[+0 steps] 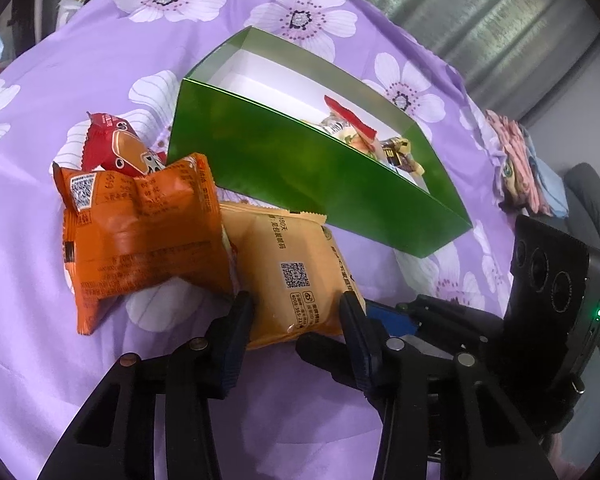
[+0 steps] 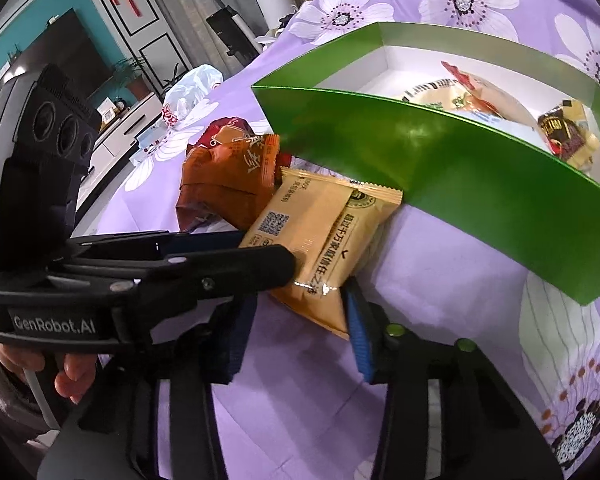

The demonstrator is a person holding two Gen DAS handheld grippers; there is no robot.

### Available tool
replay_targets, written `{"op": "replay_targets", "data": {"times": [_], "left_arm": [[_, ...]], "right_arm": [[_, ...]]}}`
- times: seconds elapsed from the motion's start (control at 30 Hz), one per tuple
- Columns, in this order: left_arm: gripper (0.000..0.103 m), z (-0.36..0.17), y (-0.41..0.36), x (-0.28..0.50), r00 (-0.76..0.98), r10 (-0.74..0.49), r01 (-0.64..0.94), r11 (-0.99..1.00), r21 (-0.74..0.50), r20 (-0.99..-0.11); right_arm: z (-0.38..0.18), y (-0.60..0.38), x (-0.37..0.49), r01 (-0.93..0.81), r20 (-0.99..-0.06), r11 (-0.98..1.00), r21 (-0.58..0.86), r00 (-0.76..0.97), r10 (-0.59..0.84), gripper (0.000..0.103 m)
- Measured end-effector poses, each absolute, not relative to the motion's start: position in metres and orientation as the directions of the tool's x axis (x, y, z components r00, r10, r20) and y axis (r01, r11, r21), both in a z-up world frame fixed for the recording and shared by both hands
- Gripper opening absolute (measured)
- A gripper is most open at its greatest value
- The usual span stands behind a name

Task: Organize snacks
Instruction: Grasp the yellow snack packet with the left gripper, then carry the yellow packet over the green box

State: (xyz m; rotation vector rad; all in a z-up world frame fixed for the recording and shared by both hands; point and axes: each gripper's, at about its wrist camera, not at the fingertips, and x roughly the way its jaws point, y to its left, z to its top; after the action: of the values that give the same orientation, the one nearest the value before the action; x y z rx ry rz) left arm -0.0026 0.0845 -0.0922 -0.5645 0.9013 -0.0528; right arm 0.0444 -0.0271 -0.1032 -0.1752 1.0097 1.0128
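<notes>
Both grippers [image 1: 296, 308] [image 2: 300, 312] clamp yellow snack packet [image 1: 284, 268].

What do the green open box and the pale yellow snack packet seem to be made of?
Green open box: probably glossy coated cardboard; thin flat walls, sharp folded corners, a soft sheen outside, matte white inside.
Pale yellow snack packet: likely thin plastic film with a slight shine; it puffs and creases, its end seam is crimped and zigzag-cut, and print sits directly on it.
</notes>
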Motion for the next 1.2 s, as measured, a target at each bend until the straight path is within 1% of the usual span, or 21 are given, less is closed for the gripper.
{"op": "replay_targets", "data": {"times": [0.27,0.63,1.2], "left_arm": [[0.045,-0.079,0.068,-0.015,0.633,-0.288,-0.147,0.867,-0.477,-0.719],[0.045,-0.046,0.036,-0.030,0.657,-0.308,-0.058,0.889,-0.454,-0.688],[0.045,0.000,0.016,-0.031,0.710,-0.296,0.021,0.916,-0.401,-0.639]], "right_arm": [[-0.091,-0.043,0.024,-0.762,-0.759,0.581,0.285,0.191,0.622,0.041],[-0.058,-0.076,-0.008,-0.751,-0.728,0.622,0.222,0.297,0.618,0.041],[-0.018,-0.091,-0.016,-0.749,-0.659,0.647,0.145,0.414,0.627,0.041]]}}
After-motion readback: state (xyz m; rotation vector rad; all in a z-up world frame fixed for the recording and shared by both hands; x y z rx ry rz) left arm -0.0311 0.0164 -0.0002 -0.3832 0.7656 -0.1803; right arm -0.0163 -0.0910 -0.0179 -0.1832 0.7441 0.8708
